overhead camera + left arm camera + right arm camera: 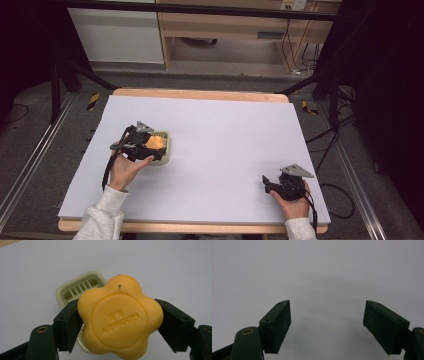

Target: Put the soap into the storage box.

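Table: L gripper clamps soap.

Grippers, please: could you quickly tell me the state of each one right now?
Left gripper: shut on the orange flower-shaped soap, held over the pale green soap dish.
Right gripper: open, holding nothing, above the bare table.

The soap in my left claw hid most of the green dish; its embossed lettering stayed unreadable.

even overhead light, dim dark surroundings; soft shadows under the jaws; slightly soft, grainy frames.
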Demonstrator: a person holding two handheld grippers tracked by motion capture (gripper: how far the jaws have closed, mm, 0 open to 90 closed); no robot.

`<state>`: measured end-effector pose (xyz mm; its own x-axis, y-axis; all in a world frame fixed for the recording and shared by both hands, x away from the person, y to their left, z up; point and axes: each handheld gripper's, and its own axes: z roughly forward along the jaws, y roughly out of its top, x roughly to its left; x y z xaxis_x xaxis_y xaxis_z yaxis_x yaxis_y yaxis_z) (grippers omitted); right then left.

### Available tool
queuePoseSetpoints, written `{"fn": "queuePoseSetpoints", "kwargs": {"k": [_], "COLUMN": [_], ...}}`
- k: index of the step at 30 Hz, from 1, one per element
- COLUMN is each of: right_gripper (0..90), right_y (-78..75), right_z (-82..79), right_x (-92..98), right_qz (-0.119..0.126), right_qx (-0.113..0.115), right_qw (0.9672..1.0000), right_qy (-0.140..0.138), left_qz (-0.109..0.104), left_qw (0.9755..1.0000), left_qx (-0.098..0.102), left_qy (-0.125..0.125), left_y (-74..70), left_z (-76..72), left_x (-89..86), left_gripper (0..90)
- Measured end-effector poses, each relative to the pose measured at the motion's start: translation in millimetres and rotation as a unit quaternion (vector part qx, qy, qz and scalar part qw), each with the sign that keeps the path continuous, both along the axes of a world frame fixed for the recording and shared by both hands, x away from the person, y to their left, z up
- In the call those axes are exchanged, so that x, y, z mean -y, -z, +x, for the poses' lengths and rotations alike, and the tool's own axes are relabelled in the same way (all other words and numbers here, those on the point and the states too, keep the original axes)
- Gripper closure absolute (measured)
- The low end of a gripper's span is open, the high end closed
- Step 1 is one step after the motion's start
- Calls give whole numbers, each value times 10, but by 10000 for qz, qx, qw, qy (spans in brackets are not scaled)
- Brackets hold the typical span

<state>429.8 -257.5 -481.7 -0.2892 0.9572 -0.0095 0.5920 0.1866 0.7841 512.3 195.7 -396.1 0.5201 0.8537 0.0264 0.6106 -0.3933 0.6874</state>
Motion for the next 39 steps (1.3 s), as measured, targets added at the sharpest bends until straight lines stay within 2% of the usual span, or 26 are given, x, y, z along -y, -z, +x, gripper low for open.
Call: {"fn": "queuePoseSetpoints", "kwargs": {"k": [13, 22, 28, 31, 32, 39], "right_gripper": [228, 228, 228, 228, 228, 228], "right_y": [7, 11, 19, 13, 20, 16], "right_z": [12, 21, 30, 25, 30, 29], "right_x": [-11, -20, -13, -19, -14, -22], "right_qz": [-13, -7, -60, 15, -47, -9], "right_qx": [2, -15, 20, -23, 8, -21], "right_qw": [10000, 10000, 10000, 10000, 10000, 10000], "right_qy": [26, 13, -7, 21, 10, 11], "left_qz": [-86, -54, -54, -52, -56, 37], "left_qw": [9998, 9998, 9997, 9997, 9996, 9994], "left_qx": [-46, -129, -182, -197, -202, -274], "left_qy": [-170, -164, -170, -169, -167, -185], "left_y": [36, 120, 166, 182, 187, 256], "left_z": [186, 315, 361, 370, 372, 396], "left_x": [-109, -78, -70, -81, -81, -52], "left_gripper": [253, 253, 253, 253, 253, 253]}}
